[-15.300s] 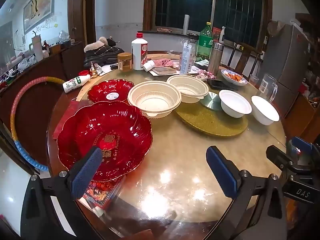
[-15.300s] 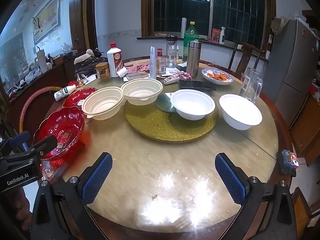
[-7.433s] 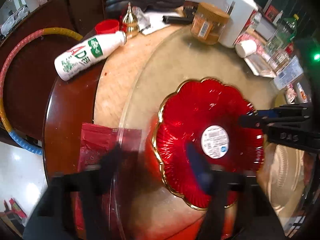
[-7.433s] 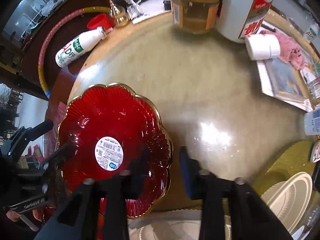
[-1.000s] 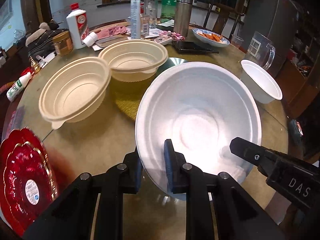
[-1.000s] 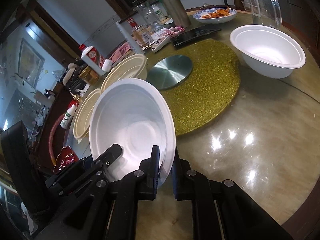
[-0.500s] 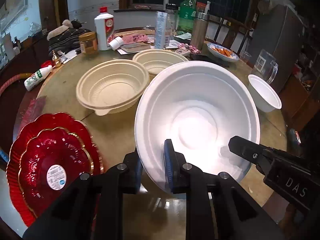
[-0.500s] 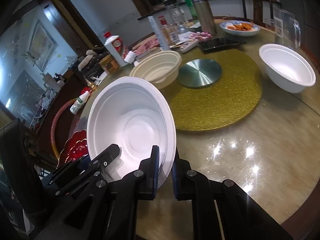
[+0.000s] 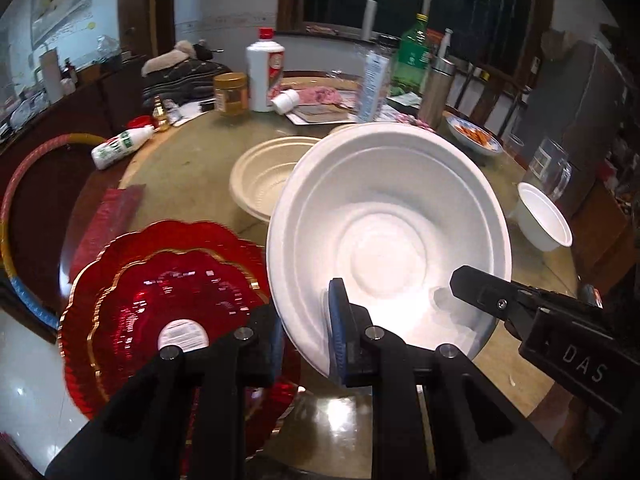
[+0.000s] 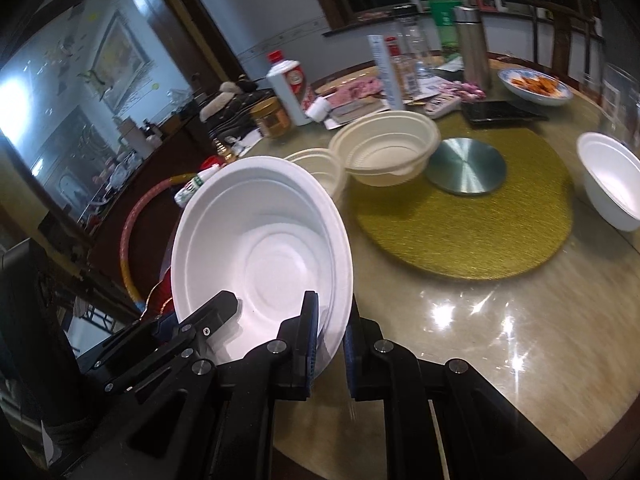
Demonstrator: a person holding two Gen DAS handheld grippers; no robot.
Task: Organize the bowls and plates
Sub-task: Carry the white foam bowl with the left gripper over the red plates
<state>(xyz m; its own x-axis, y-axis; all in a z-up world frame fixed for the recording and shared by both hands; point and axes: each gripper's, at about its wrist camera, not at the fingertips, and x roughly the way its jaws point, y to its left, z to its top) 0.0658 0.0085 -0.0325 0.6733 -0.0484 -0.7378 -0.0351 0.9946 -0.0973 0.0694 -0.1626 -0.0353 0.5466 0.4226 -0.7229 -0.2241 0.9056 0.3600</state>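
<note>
Left tongs (image 9: 306,334) and right tongs (image 10: 331,334), each clamped on the rim of one white bowl (image 9: 390,236), hold it tilted above the worktop (image 10: 500,312), beside stacked red plates (image 9: 168,300).

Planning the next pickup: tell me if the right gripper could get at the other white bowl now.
Probably not yet: the right gripper is shut on the white bowl with the left gripper. The other white bowl sits unobstructed.

The left gripper (image 9: 306,332) and the right gripper (image 10: 331,334) both pinch tight, side by side, tilted down.
</note>
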